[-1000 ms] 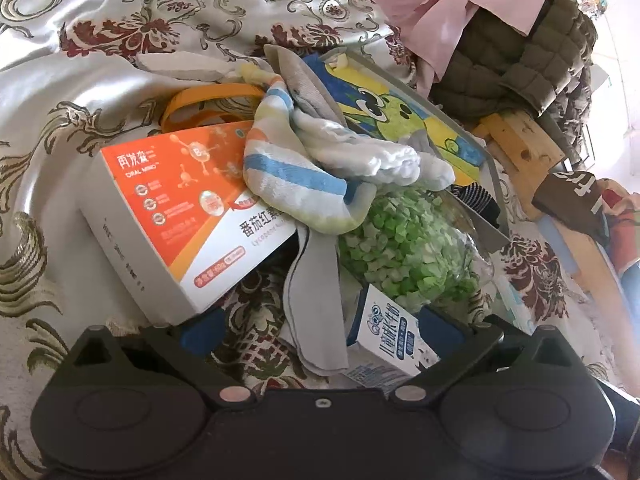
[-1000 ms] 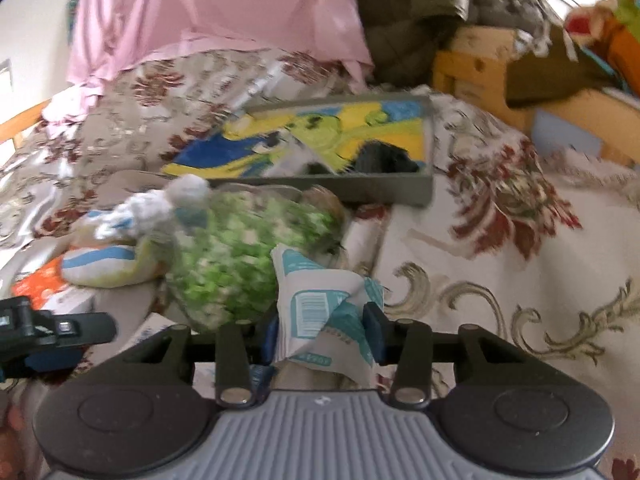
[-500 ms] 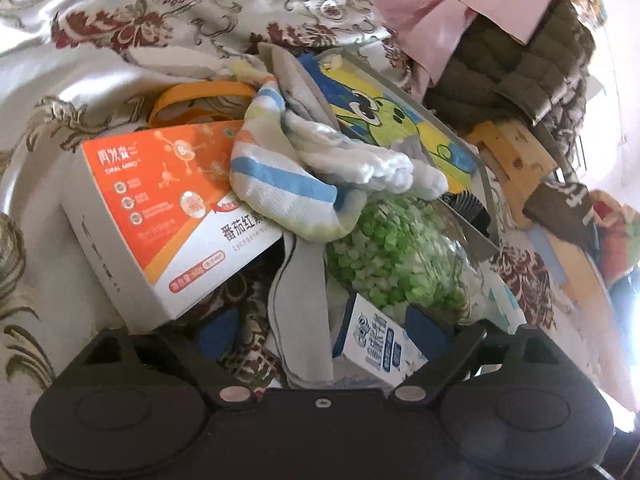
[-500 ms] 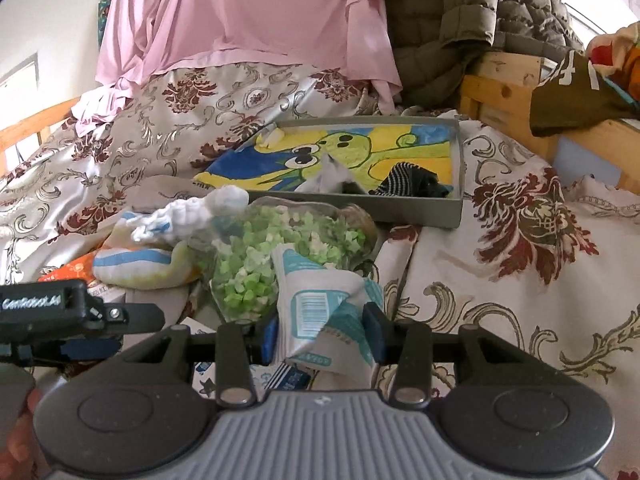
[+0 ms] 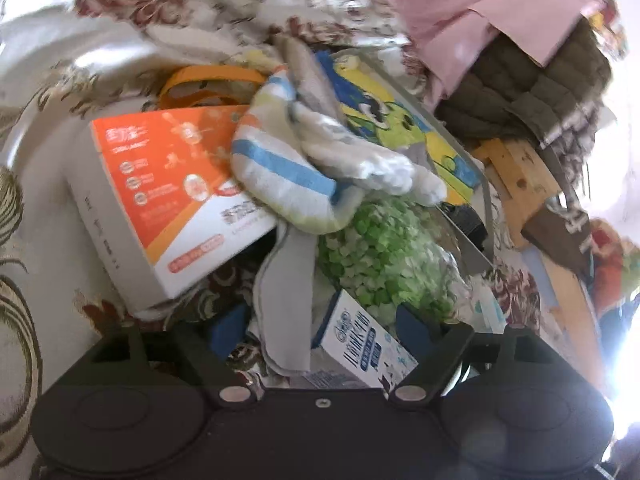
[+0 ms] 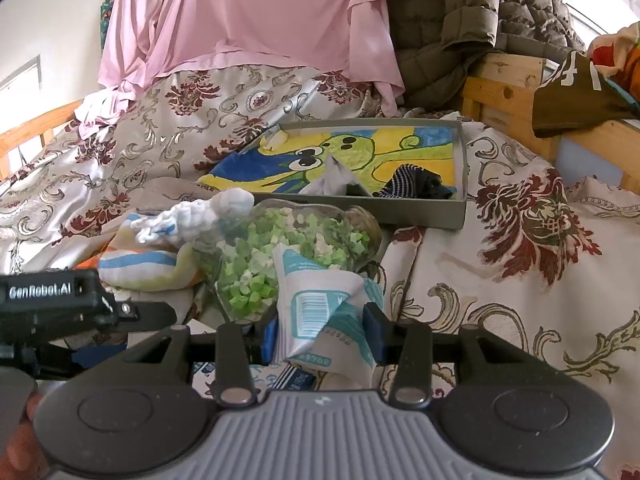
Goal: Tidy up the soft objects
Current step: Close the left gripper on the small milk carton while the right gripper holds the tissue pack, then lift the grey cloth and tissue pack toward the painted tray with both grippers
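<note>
My left gripper [image 5: 320, 326] hovers low over the pile on the bed, its jaws closing. A grey cloth strip [image 5: 284, 300] and a small blue-and-white carton [image 5: 360, 340] lie between its blue pads, and I see no pad pressing on either. Just beyond lie a striped sock [image 5: 280, 176], a crumpled white cloth [image 5: 360, 164] and a clear bag of green pieces [image 5: 380, 256]. My right gripper [image 6: 322, 334] is shut on a crumpled white-and-teal packet [image 6: 320, 304], in front of the same bag [image 6: 256, 272].
An orange-and-white box [image 5: 168, 196] lies left of the pile. A grey tray [image 6: 460, 216] with a cartoon picture holds a dark striped sock [image 6: 412, 180] and a white cloth [image 6: 332, 178]. Behind it are a wooden bed frame [image 6: 508, 92], a quilted jacket and pink fabric.
The left gripper's pads have drawn closer together around the grey cloth and the carton, and its view has rolled slightly. The right gripper keeps its hold on the packet.
</note>
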`<state>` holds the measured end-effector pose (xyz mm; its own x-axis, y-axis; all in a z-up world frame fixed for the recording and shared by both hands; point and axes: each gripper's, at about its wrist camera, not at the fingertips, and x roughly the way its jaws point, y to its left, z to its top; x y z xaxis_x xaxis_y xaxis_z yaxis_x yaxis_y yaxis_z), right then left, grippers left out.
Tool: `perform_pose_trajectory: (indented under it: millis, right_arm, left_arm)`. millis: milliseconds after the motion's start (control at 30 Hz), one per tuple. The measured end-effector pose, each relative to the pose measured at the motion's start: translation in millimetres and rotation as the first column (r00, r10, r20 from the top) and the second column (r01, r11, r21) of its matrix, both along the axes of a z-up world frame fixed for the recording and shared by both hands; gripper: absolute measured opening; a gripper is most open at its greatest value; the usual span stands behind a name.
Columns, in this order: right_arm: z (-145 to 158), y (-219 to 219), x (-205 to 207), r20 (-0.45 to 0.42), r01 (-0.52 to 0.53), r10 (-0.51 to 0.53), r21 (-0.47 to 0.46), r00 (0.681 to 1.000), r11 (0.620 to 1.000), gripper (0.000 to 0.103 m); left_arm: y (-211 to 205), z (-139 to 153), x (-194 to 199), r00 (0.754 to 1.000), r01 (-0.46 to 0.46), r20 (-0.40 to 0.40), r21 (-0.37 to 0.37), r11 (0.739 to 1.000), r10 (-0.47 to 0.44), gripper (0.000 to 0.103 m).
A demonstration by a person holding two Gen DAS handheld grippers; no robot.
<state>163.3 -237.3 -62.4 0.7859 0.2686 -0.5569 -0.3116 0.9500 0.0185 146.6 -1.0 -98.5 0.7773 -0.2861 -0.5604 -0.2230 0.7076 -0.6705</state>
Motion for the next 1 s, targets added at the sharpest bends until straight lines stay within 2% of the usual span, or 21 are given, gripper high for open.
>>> perform_pose_trajectory:
  millis: [133, 333, 433, 500, 533, 600, 700, 833, 1000]
  right_arm:
    - [0, 1, -1, 0.002, -0.004, 0.004, 0.001, 1.000, 1.000, 0.047]
    - [2, 1, -3, 0.007, -0.005, 0.005, 0.008, 1.000, 1.000, 0.047]
    - [1, 1, -3, 0.006, -0.007, 0.006, 0.006, 1.000, 1.000, 0.047]
    - [1, 1, -3, 0.006, -0.007, 0.007, 0.005, 1.000, 1.000, 0.047]
    - [1, 1, -3, 0.004, -0.007, 0.007, 0.006, 1.000, 1.000, 0.047]
    - [1, 1, -3, 0.004, -0.007, 0.007, 0.006, 1.000, 1.000, 0.047]
    - [1, 1, -3, 0.001, -0.009, 0.009, 0.007, 1.000, 1.000, 0.047]
    - [0, 3, -4, -0.002, -0.021, 0.021, 0.010, 1.000, 1.000, 0.047]
    - [1, 7, -9, 0.010, -0.065, 0.065, 0.014, 0.998, 0.998, 0.047]
  left_arm:
    - [-8, 5, 2, 0.998, 0.045, 0.047, 0.071, 0.996, -0.048, 0.082]
    - [4, 0, 13, 0.999, 0.029, 0.024, 0.018, 0.999, -0.030, 0.072]
    - [7, -2, 18, 1.000, 0.022, 0.019, 0.010, 1.000, -0.022, 0.062]
    - [8, -4, 21, 1.000, 0.024, 0.007, 0.020, 1.000, -0.024, 0.047]
    - [9, -6, 22, 1.000, 0.019, -0.001, 0.017, 1.000, -0.019, 0.045]
    - [12, -9, 23, 1.000, 0.001, -0.010, 0.007, 1.000, -0.001, 0.030]
    - [15, -14, 25, 1.000, 0.008, -0.011, -0.012, 1.000, -0.008, 0.013]
    - [8, -12, 24, 0.999, 0.044, 0.013, 0.044, 0.998, -0.045, 0.003]
    - [-1, -2, 21, 0.994, 0.079, 0.065, 0.125, 0.989, -0.087, 0.001]
